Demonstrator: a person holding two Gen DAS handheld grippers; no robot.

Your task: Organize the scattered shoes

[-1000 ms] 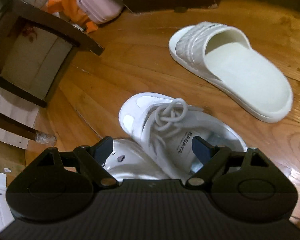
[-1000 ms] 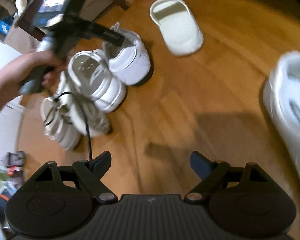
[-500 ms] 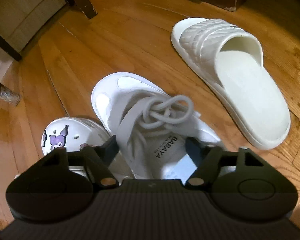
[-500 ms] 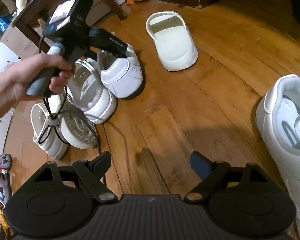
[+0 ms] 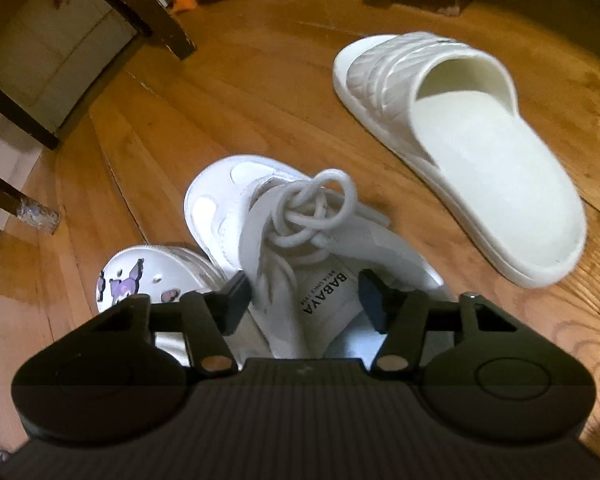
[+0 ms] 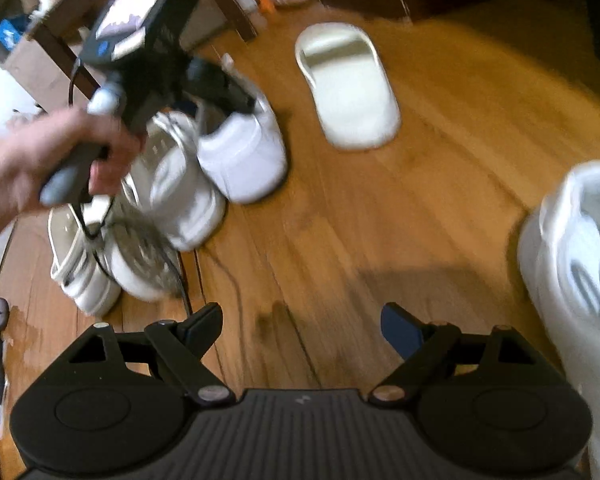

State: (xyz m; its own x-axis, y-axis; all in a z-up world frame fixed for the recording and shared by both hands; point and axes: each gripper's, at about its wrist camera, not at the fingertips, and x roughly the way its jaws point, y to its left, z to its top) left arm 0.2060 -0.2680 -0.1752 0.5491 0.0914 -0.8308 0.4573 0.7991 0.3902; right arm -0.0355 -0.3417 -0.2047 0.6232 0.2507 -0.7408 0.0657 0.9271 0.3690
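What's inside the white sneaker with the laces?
Inside the white sneaker you can see a pale insole and a tongue label reading BABAYA. The left gripper, jaws open, covers the heel end, so the rest is hidden.

Right gripper open above the floor. Slide far ahead. Sneaker right of gripper. Shoe cluster left, under left gripper.
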